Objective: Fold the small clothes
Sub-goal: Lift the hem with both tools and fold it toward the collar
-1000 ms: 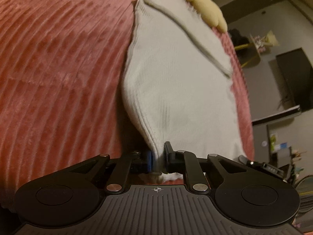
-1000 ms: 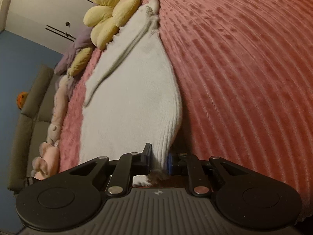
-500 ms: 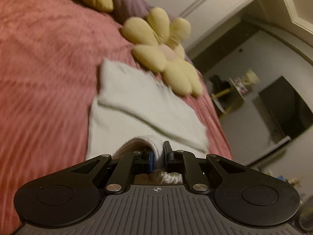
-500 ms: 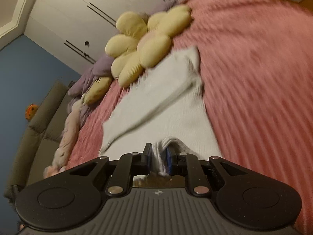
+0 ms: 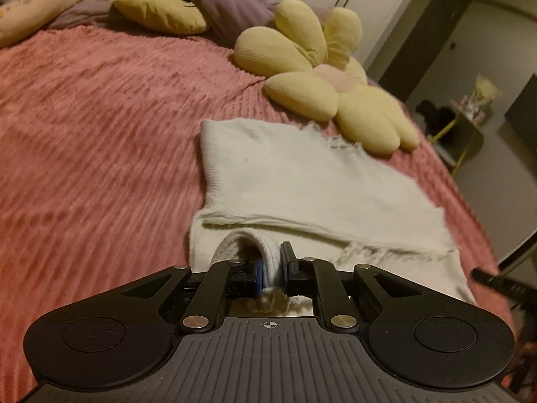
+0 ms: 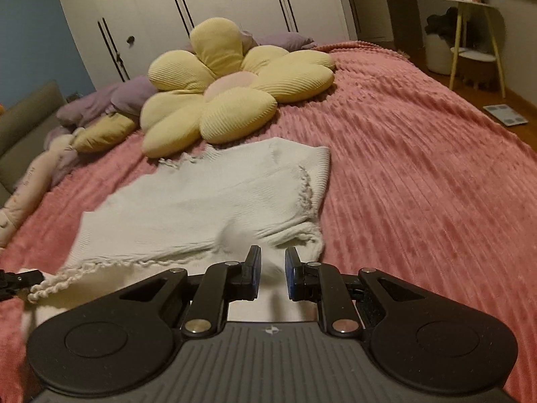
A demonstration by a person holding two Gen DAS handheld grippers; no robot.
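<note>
My left gripper point(image 5: 272, 262) and right gripper point(image 6: 272, 270) each pinch the white knit point(image 5: 302, 181), folded mid-bedspread point(image 5: 100, 134).

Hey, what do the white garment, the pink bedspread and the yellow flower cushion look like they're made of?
Garment: apparently soft ribbed knit, matte, with frayed, twisted fringe along its edges.
Bedspread: looks like plush fleece or chenille, with raised ridges and a slight sheen.
Cushion: probably stuffed corduroy-like fabric, finely ribbed puffy petals.

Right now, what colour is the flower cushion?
Yellow petals, pink centre; best in the right wrist view.
</note>
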